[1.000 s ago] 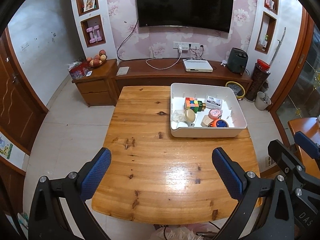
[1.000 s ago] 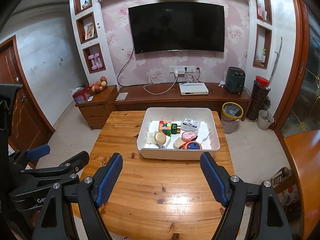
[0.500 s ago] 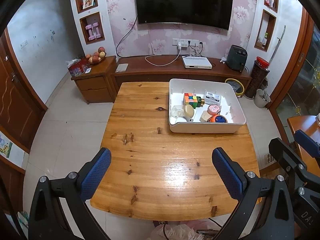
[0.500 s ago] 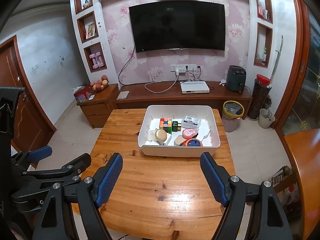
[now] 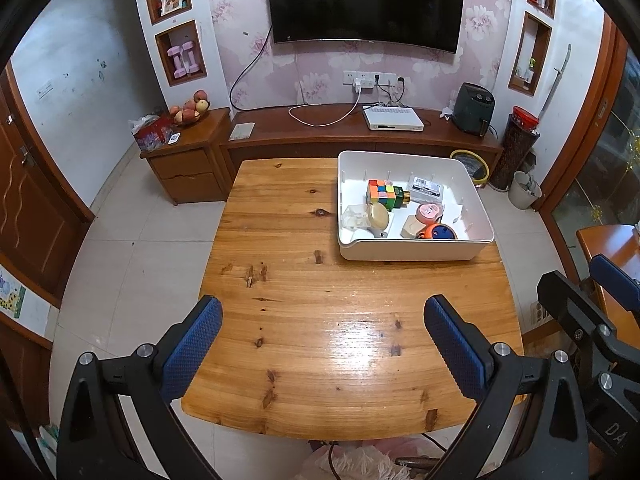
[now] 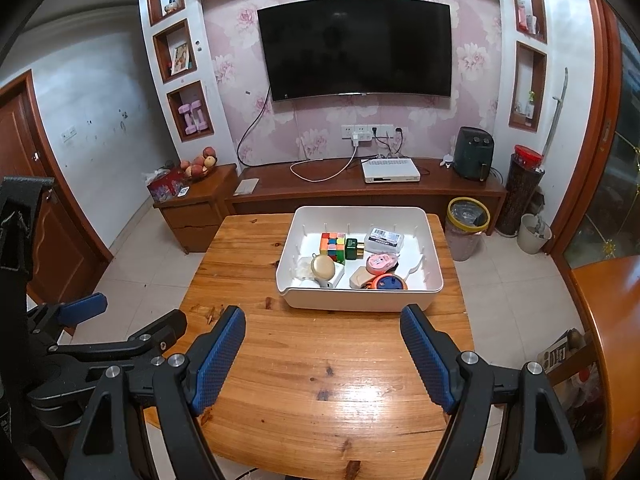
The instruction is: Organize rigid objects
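Note:
A white bin (image 5: 416, 255) (image 6: 360, 300) stands on the far right part of the wooden table (image 5: 304, 320) (image 6: 320, 380). It holds a colour cube (image 5: 380, 192) (image 6: 333, 243), a green box (image 6: 352, 249), a clear labelled case (image 5: 427, 189) (image 6: 383, 240), a pink round thing (image 5: 429, 212) (image 6: 380, 263), an orange and blue round thing (image 5: 440, 233) (image 6: 387, 282) and a cream round thing (image 5: 378, 217) (image 6: 323, 267). My left gripper (image 5: 323, 346) is open and empty above the table's near part. My right gripper (image 6: 323, 354) is open and empty, short of the bin.
A low wooden TV cabinet (image 5: 360, 136) with a white box (image 5: 393, 118) runs behind the table under a wall TV (image 6: 356, 48). A drawer unit with fruit (image 5: 184, 152) stands at the left. A yellow-rimmed bin (image 6: 467, 220) stands on the tiled floor at the right.
Both grippers have drawn back from the table and risen a little, so the bin looks smaller and farther. Both stay open and empty.

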Action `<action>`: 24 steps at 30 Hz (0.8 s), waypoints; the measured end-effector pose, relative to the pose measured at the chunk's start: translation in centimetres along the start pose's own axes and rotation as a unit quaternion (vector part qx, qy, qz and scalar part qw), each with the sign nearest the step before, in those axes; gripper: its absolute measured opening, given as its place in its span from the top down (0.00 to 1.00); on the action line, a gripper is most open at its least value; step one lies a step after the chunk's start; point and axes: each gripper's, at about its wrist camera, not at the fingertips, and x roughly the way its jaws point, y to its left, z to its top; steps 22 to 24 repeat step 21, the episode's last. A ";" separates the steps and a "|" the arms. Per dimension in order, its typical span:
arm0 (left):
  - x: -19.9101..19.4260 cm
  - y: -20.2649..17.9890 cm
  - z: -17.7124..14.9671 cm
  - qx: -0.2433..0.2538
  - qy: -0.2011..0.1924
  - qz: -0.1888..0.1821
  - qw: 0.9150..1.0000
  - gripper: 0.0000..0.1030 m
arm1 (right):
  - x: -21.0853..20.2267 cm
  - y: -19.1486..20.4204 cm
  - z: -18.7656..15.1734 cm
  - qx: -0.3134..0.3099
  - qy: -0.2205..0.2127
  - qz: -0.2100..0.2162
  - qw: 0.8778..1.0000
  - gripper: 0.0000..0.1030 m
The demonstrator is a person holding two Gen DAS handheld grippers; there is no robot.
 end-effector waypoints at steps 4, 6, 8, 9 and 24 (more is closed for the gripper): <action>0.5 0.1 -0.2 0.002 0.002 -0.004 1.000 0.02 | 0.1 0.0 0.1 0.000 0.000 0.000 1.000 0.22; 0.6 0.2 -0.2 0.003 0.002 -0.003 1.000 0.02 | 0.2 0.0 0.1 0.002 -0.001 -0.002 1.000 0.22; 0.7 0.3 -0.2 0.000 0.003 -0.003 1.000 0.02 | 0.5 0.2 0.4 0.004 -0.001 -0.003 1.000 0.22; 0.9 0.5 -0.1 -0.001 0.004 -0.002 1.000 0.02 | 0.6 0.3 0.4 0.004 -0.001 -0.003 1.000 0.22; 1.9 1.2 0.4 -0.007 0.015 0.005 1.000 0.02 | 1.2 0.0 1.0 0.010 -0.001 -0.008 1.000 0.22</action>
